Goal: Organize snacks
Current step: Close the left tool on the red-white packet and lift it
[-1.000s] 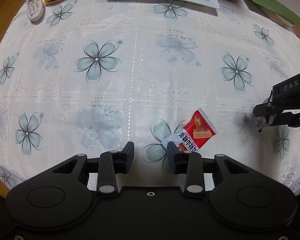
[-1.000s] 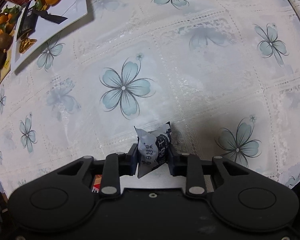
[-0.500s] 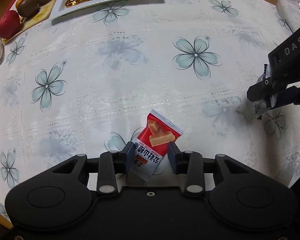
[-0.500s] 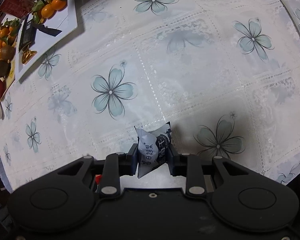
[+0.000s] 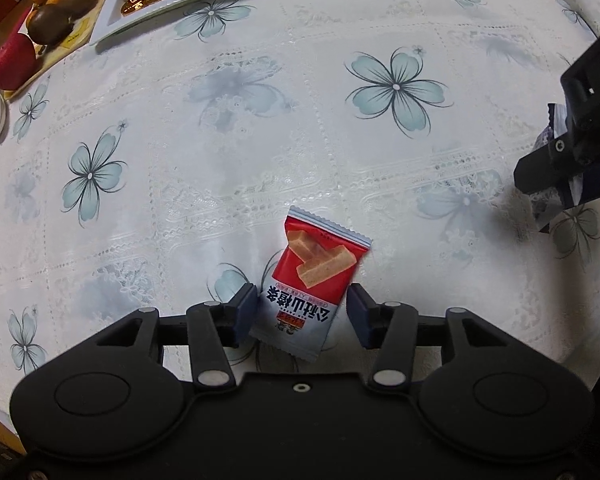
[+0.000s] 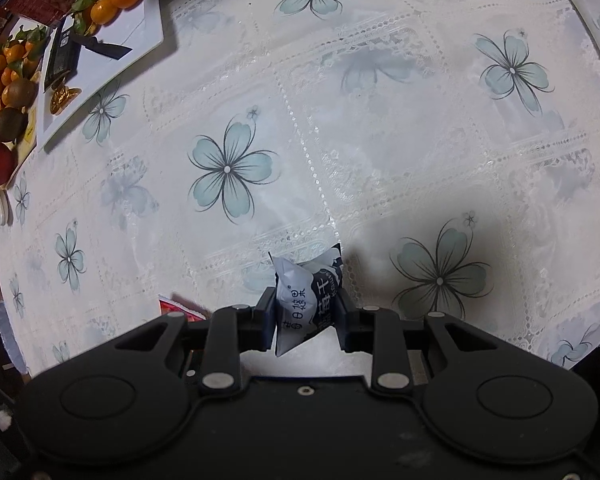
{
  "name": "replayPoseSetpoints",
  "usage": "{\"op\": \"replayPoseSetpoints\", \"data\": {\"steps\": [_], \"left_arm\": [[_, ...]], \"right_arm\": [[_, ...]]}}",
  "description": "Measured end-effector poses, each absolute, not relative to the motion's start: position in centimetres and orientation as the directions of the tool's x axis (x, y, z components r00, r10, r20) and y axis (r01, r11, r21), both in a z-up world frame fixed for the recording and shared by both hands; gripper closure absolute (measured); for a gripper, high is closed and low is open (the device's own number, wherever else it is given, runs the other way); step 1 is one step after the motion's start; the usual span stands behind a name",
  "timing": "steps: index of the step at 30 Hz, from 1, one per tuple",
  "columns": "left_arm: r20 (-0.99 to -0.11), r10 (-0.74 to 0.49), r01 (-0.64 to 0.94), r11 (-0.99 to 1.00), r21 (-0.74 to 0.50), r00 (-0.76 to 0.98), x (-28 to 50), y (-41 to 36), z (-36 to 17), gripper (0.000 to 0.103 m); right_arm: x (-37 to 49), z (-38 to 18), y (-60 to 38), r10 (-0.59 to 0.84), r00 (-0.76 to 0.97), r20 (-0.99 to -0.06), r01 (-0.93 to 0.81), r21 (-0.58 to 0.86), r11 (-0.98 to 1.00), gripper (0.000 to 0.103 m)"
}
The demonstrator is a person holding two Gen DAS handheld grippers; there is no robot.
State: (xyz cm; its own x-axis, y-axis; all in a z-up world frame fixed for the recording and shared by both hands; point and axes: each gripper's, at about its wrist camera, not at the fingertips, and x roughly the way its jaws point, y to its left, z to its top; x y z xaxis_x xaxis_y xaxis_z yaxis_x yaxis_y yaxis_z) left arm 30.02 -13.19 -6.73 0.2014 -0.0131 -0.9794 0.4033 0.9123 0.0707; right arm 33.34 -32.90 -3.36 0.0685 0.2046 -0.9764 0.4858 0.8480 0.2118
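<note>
Left tool [image 5: 302, 312] — jaws just widened around red packet [image 5: 312, 280], unclamped; right tool [image 6: 305, 318] clamped on white packet [image 6: 306, 300] — pickup pending.

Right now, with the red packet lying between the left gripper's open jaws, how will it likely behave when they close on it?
The red packet looks like thin, glossy film, so it may crumple and slip. It lies flat on the tablecloth, so the left gripper may pinch only its edges. It is probably light, like the pouch that the right gripper holds.

Kiwis [image 5: 56, 14] and tangerines [image 6: 112, 4] (beside an apple [image 5: 12, 62]).
</note>
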Motion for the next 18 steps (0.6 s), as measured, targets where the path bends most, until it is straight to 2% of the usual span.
{"op": "replayPoseSetpoints", "data": {"steps": [10, 13, 18], "left_arm": [[-0.987, -0.052, 0.342, 0.94, 0.002, 0.149, 31.2, -12.2, -6.9, 0.047], [-0.989, -0.066, 0.3, 0.954, -0.023, 0.133, 31.9, -11.5, -7.0, 0.053], [-0.988, -0.114, 0.243, 0.966, -0.085, 0.107, 32.8, -10.2, -7.0, 0.055]], "right_arm": [[33.4, -3.6, -33.0, 0.198, 0.058, -0.978, 0.49, 0.201, 0.848, 0.073], [33.5, -3.7, -32.9, 0.193, 0.056, -0.98, 0.488, 0.195, 0.851, 0.073], [33.5, -3.9, -32.6, 0.191, 0.05, -0.98, 0.481, 0.191, 0.856, 0.073]]}}
